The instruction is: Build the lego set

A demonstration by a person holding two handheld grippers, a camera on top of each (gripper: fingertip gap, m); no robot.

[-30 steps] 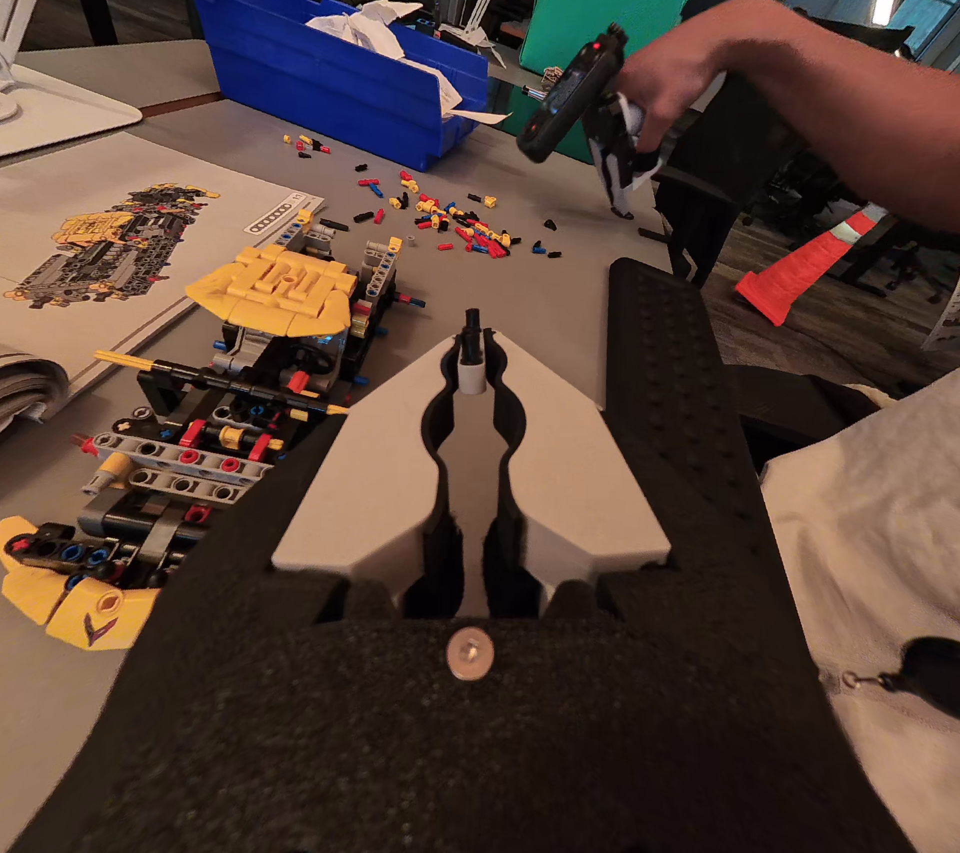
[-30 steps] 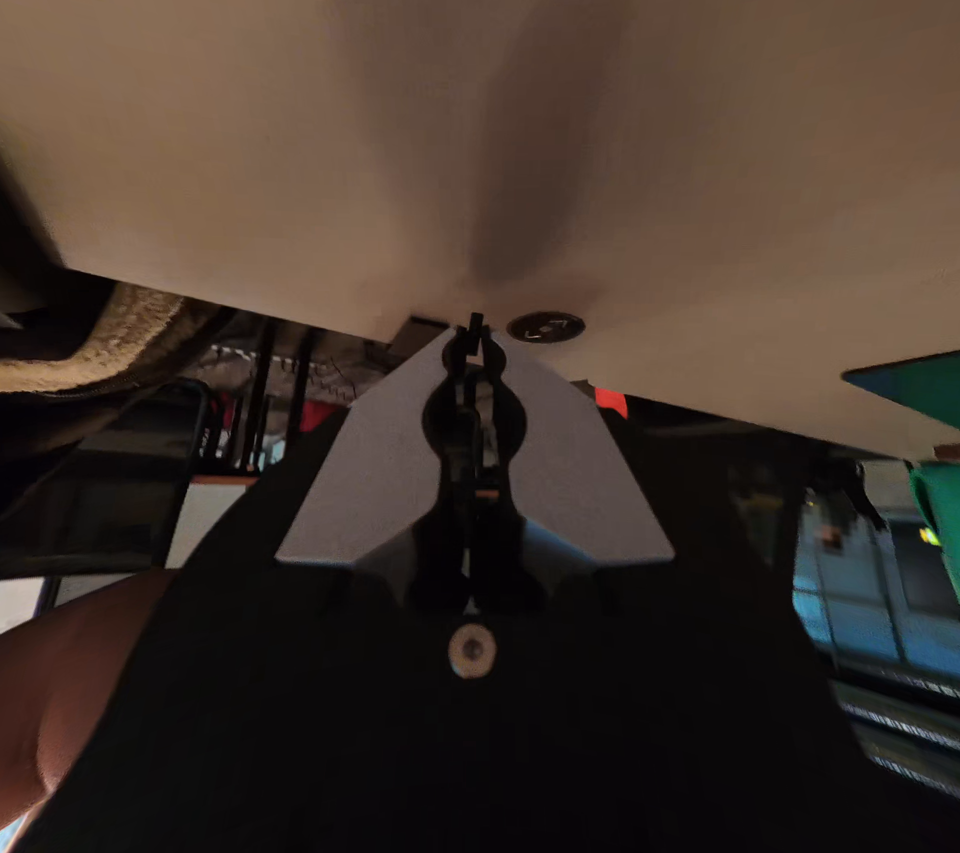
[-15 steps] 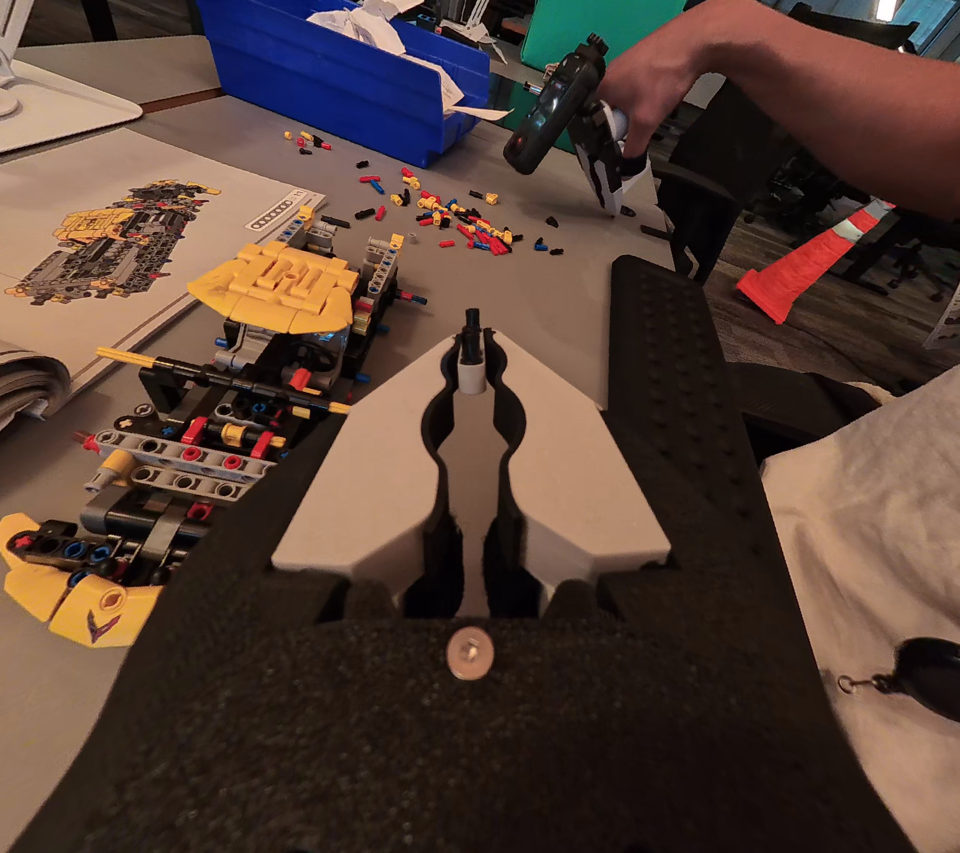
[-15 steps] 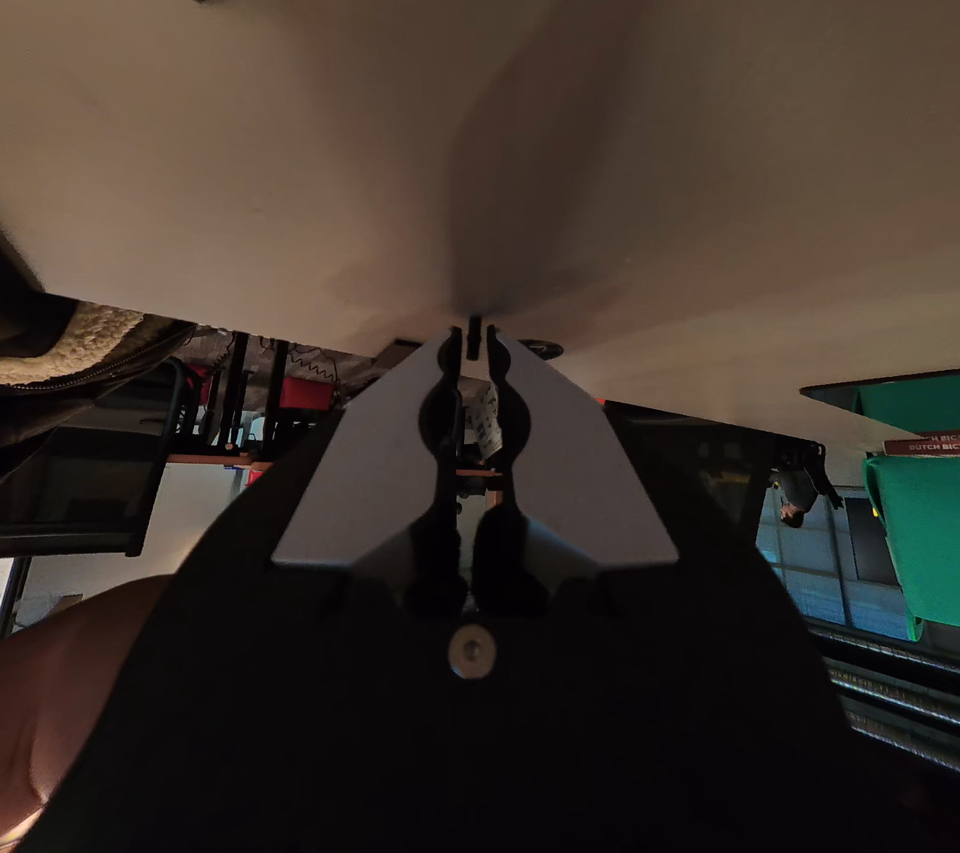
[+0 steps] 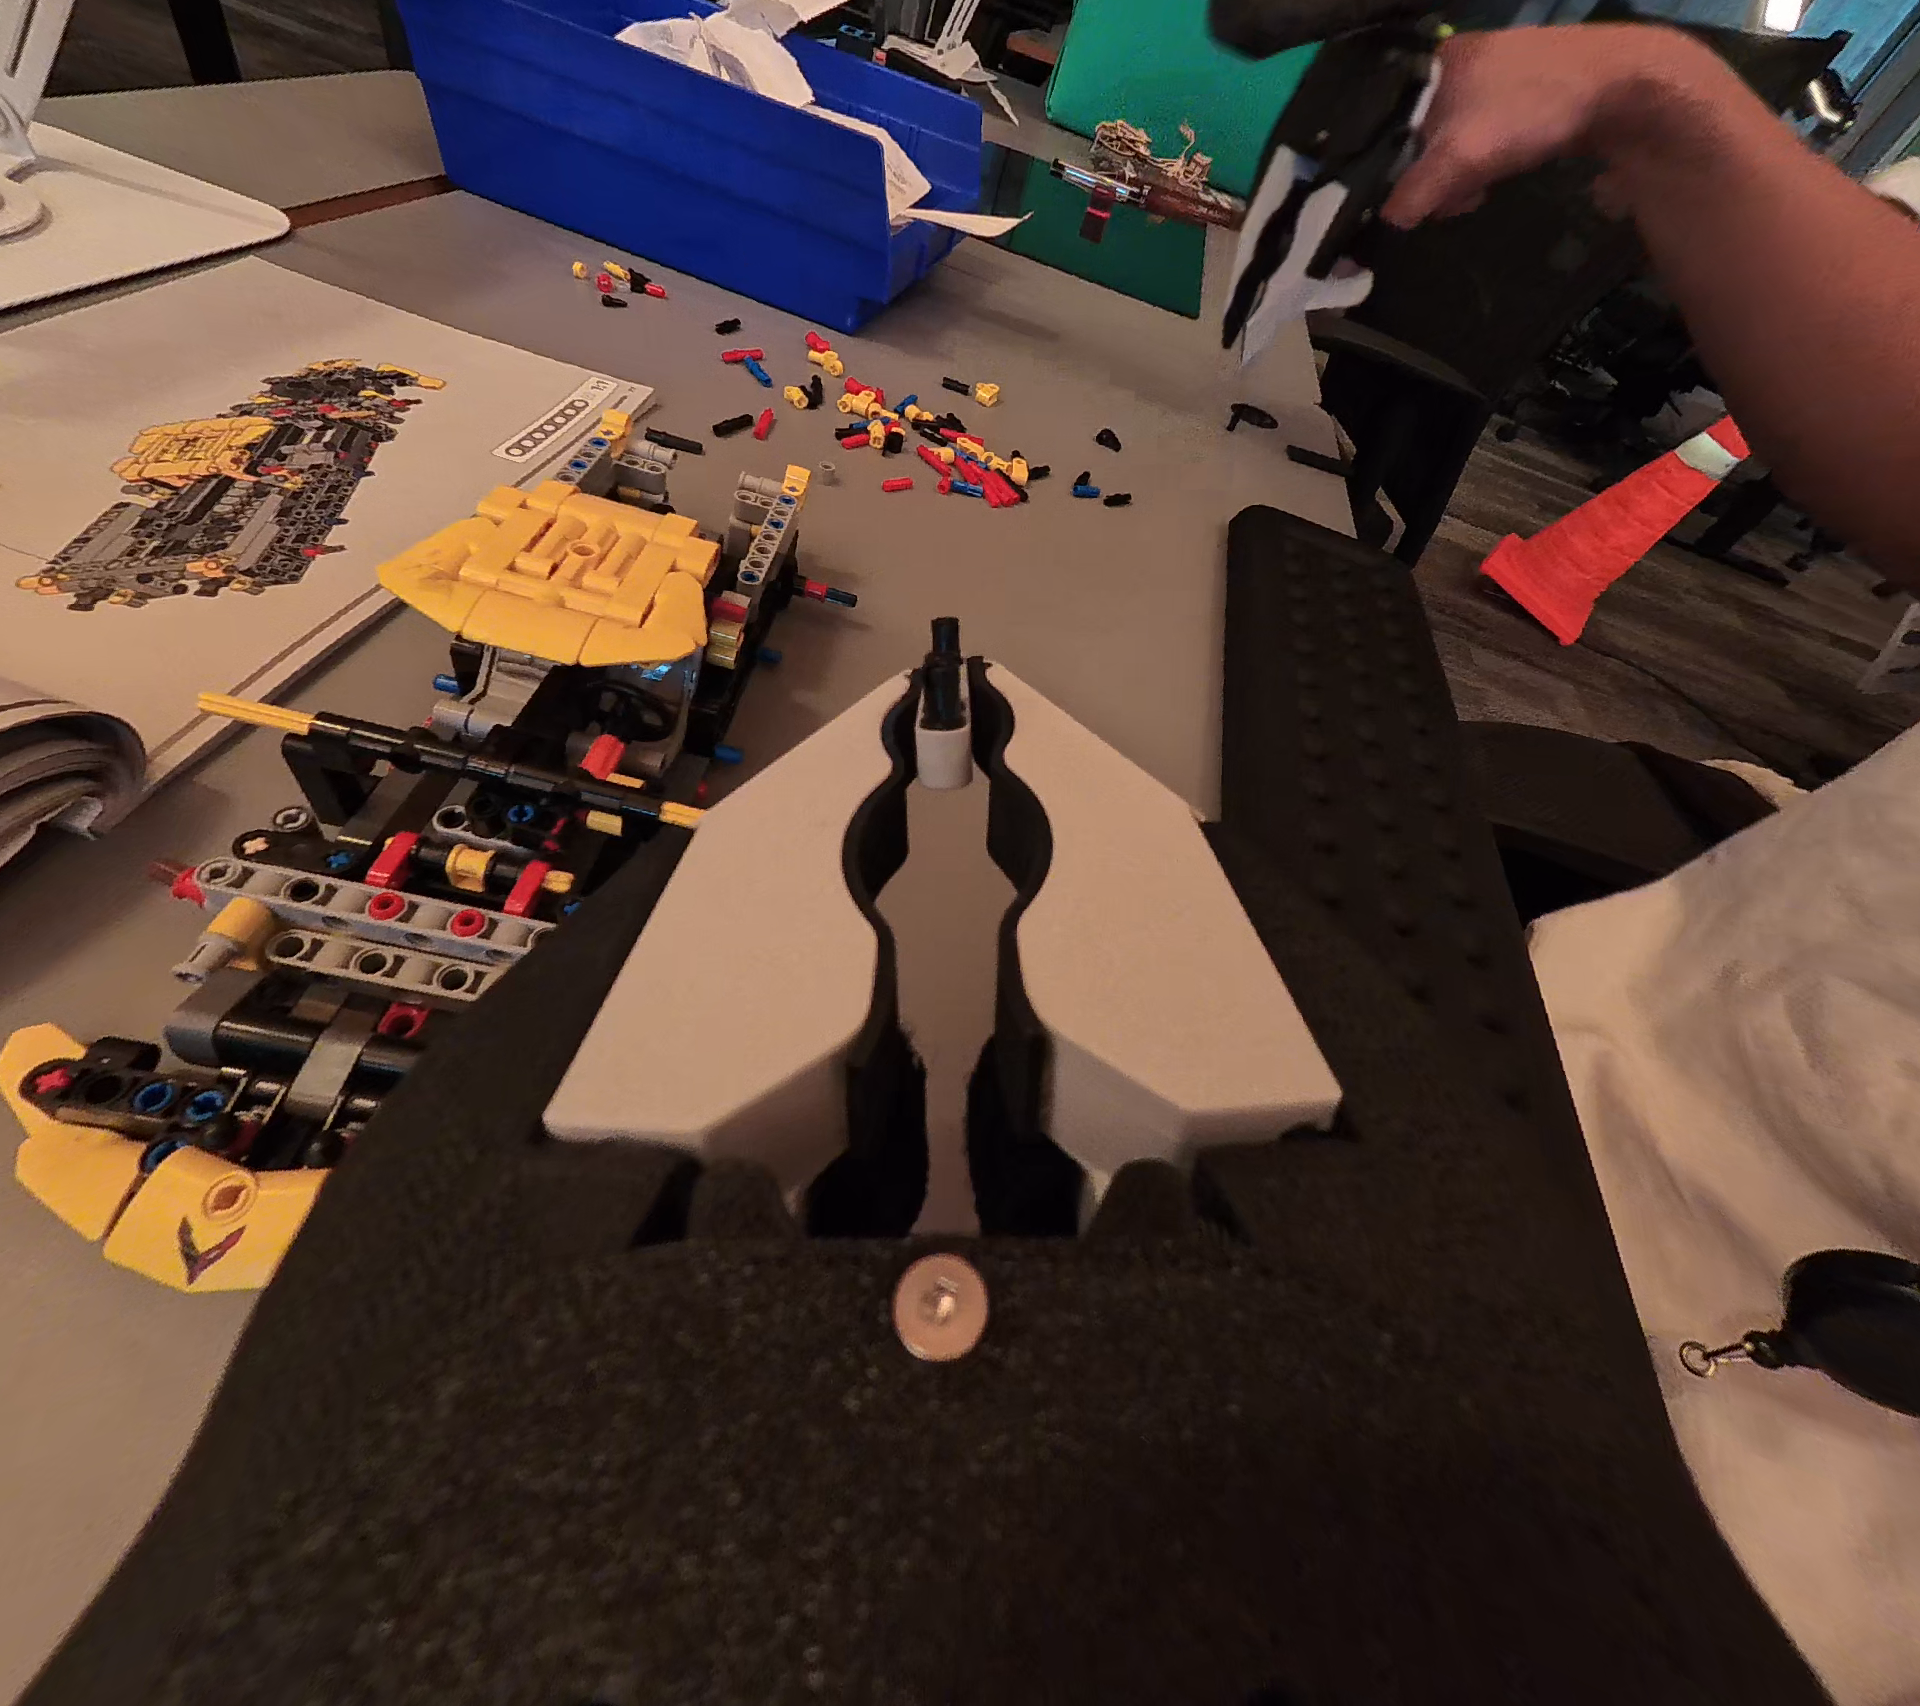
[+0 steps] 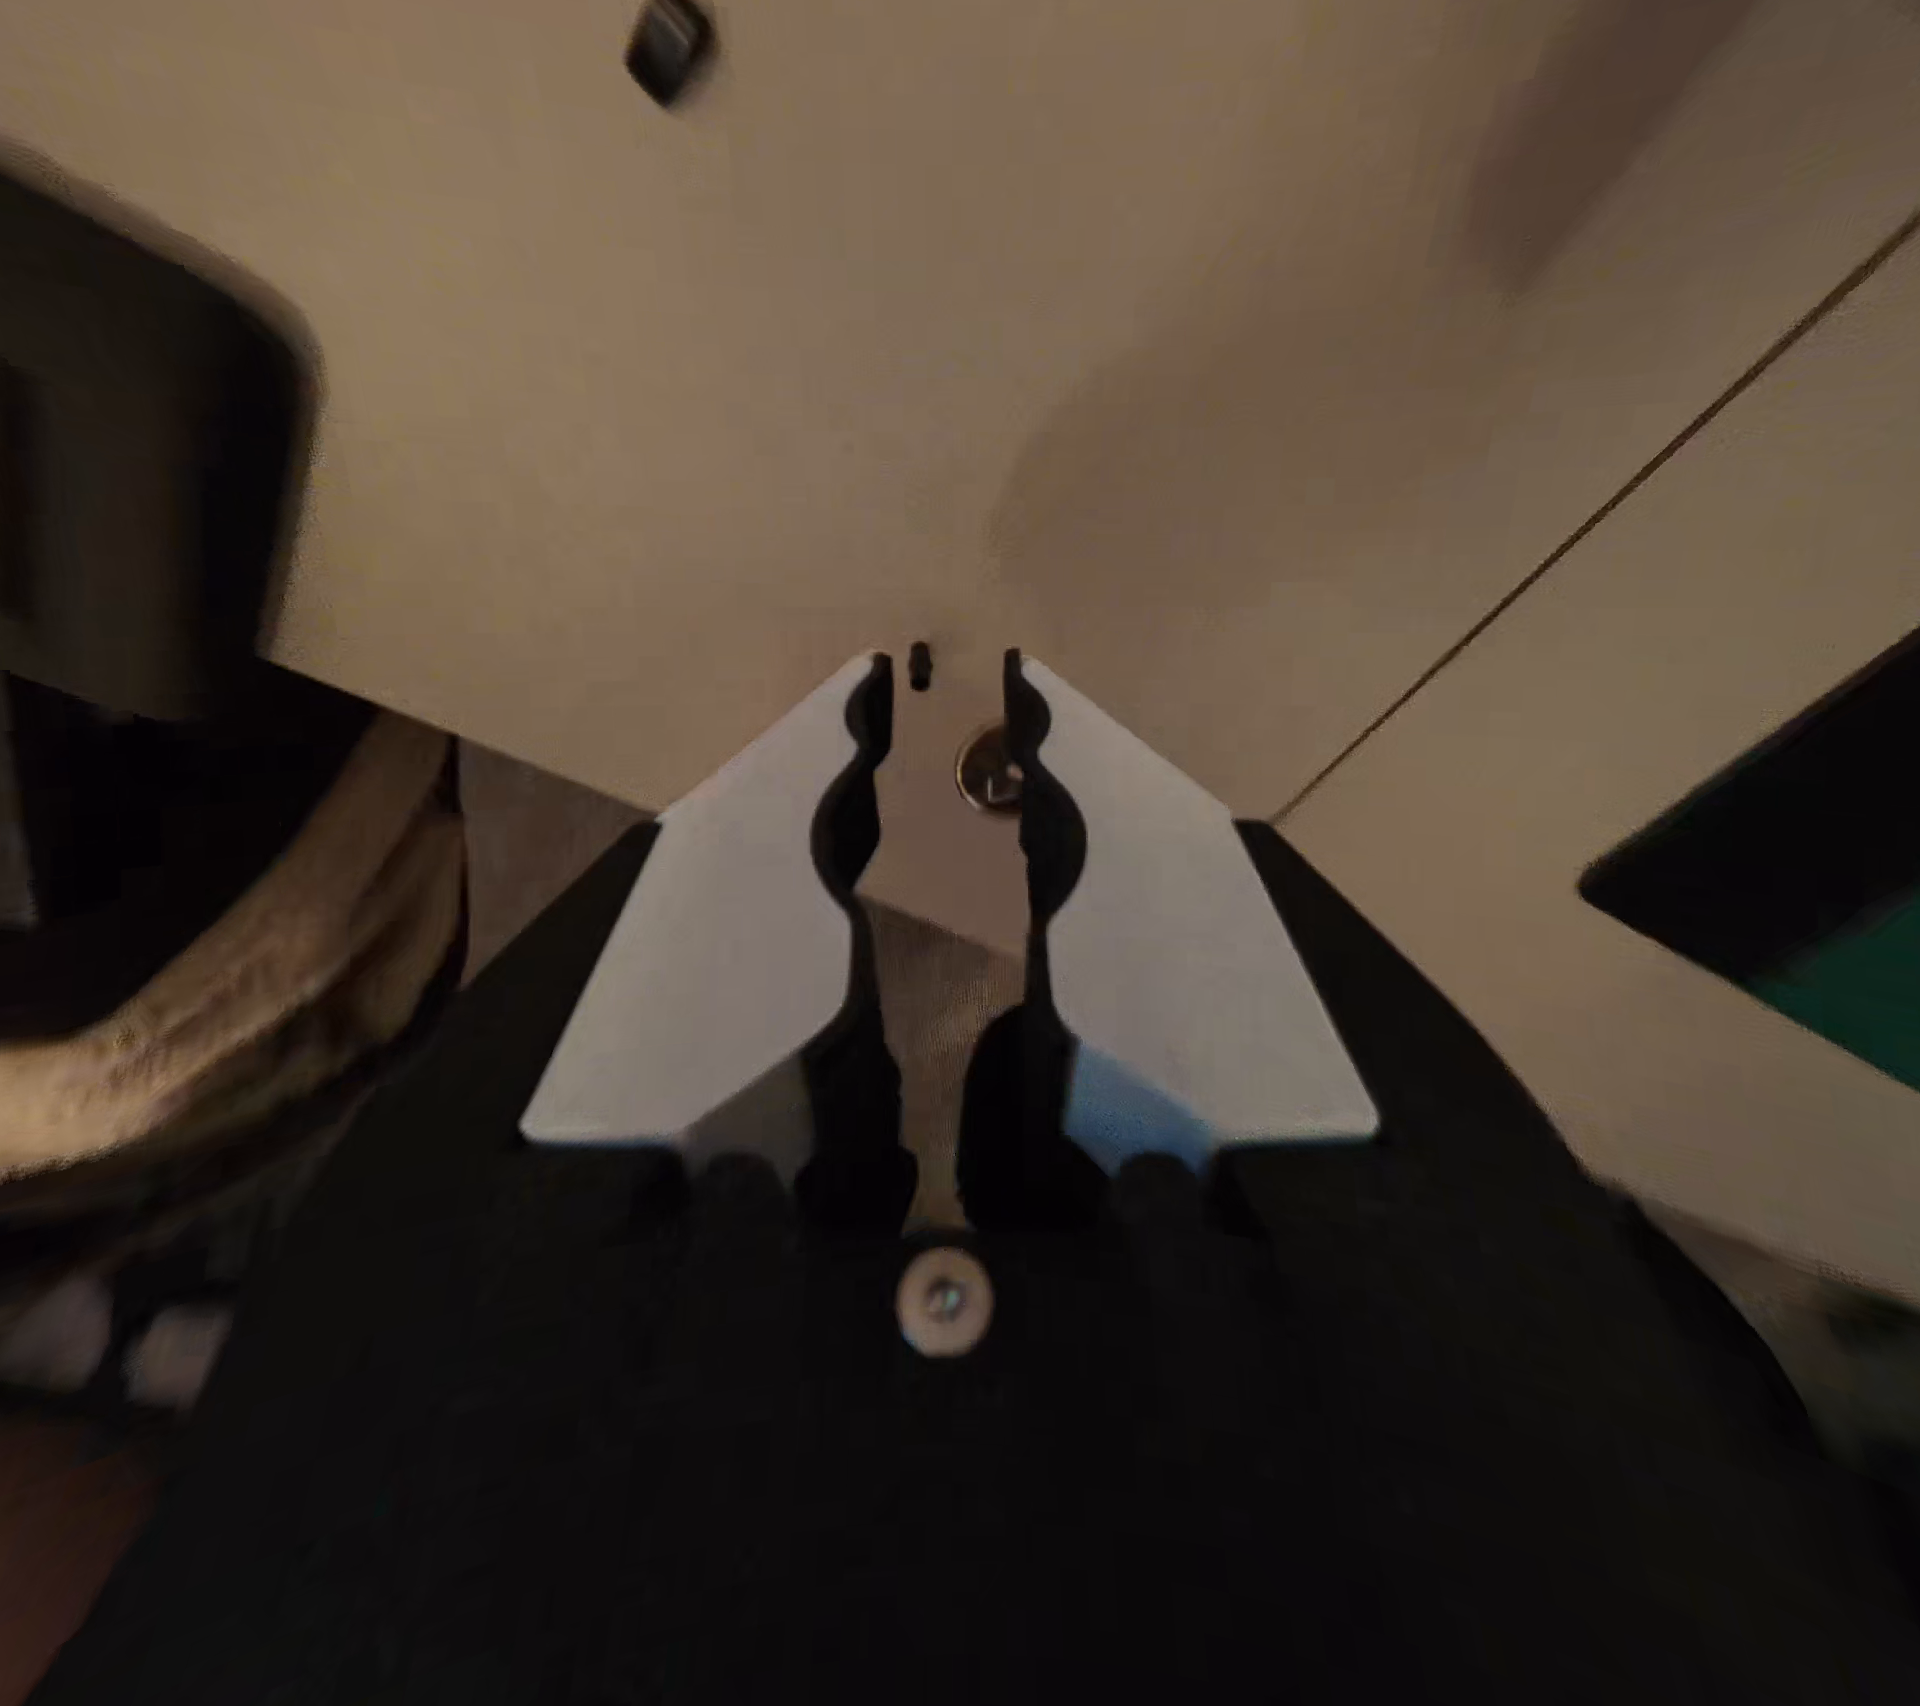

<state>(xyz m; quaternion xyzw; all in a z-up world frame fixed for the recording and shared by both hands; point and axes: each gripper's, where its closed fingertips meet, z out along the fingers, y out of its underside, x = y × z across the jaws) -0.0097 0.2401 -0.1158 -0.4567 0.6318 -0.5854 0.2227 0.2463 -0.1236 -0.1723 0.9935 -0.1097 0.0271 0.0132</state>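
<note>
Blue bin w/ crumpled paper sat at the far side of my grey counter. Green bag stood just right of it. Orange cone lay on the floor, off to the right.

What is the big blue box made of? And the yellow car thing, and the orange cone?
The blue bin looks like hard moulded plastic: smooth, even colour, stiff thin walls. The yellow car model is glossy plastic bricks and beams with studs and pin holes. The orange cone seems soft plastic or rubber with a pale band; it is too far away to be sure.
</note>
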